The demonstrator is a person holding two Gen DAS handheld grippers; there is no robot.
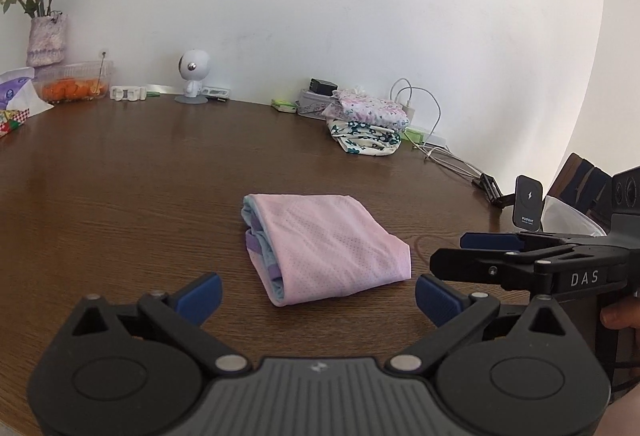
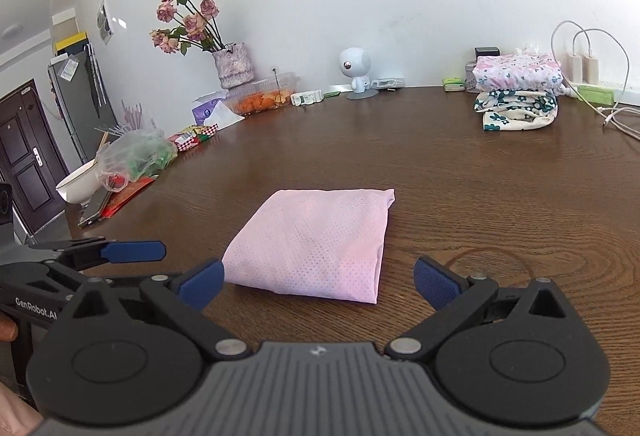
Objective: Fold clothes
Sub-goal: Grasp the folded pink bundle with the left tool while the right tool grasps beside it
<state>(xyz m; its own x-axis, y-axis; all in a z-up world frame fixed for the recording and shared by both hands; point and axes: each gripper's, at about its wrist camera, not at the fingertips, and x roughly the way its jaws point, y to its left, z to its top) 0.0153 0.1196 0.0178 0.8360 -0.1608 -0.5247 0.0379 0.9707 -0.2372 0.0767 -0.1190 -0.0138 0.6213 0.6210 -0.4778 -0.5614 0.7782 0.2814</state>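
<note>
The right gripper [image 2: 318,282] hung with its jaws spread wide and empty, just short of a folded pink garment [image 2: 314,242] lying flat on the brown table [image 2: 500,196]. The left gripper [image 2: 134,251] reached in from the left edge. Two folded floral garments [image 2: 517,92] were stacked near the wall.

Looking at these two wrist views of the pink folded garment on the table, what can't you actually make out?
- Pink garment: inner layers hidden by its top fold in the right wrist view; only edges show in the left wrist view.
- Floral stack: garment types unreadable, folded.
- Right hand-held gripper: rear cut off by the left wrist view's edge.
- Tub: orange contents too small.
</note>
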